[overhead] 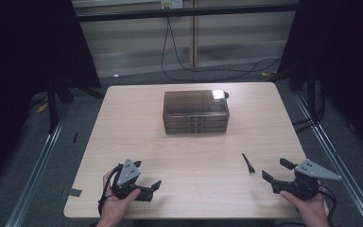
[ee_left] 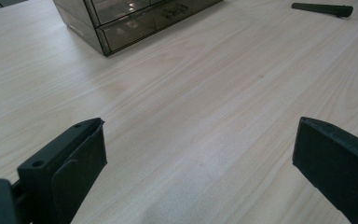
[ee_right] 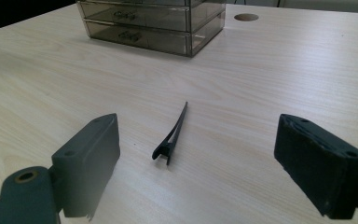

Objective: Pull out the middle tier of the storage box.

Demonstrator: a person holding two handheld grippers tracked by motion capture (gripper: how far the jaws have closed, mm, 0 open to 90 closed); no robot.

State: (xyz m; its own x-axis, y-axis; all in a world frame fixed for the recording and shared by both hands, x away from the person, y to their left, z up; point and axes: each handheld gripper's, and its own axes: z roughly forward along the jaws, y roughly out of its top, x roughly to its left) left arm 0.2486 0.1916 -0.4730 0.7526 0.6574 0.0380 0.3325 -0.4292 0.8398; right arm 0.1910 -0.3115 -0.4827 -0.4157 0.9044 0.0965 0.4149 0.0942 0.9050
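Approach step: the right gripper [ee_right: 196,163] — jaws spread wide, empty — faces the black hair clip [ee_right: 171,135] lying flat on the table [overhead: 137,137] (near the drawer box [overhead: 195,112]); next, advance, straddle, close — left gripper [ee_left: 200,168] likewise spread.

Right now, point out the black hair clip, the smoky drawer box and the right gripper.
black hair clip [ee_right: 172,135]: right gripper view, middle of its slim body.
smoky drawer box [overhead: 195,103]: high view, centre of its top panel.
right gripper [overhead: 278,170]: high view, midway between its open jaws.
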